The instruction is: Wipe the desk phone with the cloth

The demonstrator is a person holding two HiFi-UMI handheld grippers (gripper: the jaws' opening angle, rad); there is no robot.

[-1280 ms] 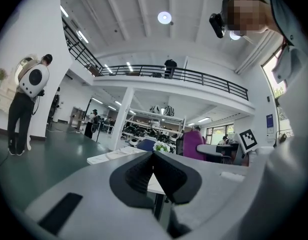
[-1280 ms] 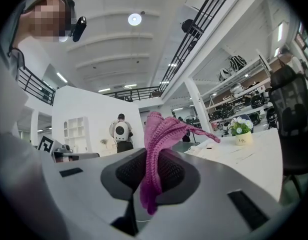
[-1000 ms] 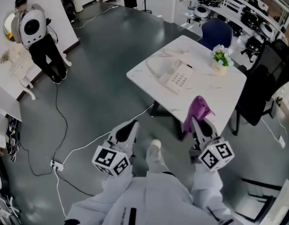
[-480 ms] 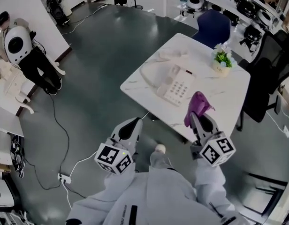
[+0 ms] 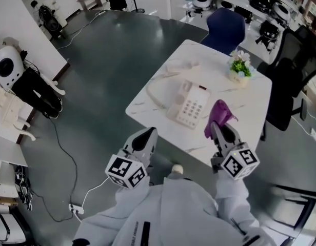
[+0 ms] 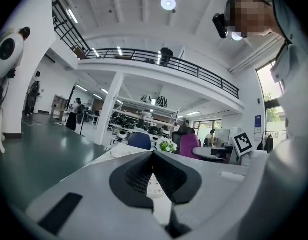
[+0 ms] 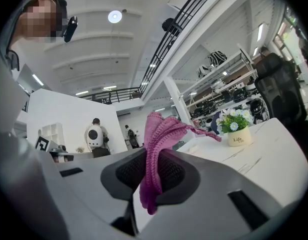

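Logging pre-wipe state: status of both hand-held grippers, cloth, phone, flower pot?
Desk phone: flat on table, untouched.
Left hand-held gripper: shut, empty.
Right hand-held gripper: shut on cloth.
Cloth: pinched, not on the phone yet.
Flower pot: upright on table.

In the left gripper view we see only a sliver of the desk phone (image 6: 153,185); the left claw (image 6: 153,153) covers the rest. Part of the cloth (image 7: 161,129) is buried inside the right claw (image 7: 154,154). From the head view, the phone's key markings are too small to read, and the black chair (image 5: 294,81) runs off the right edge.
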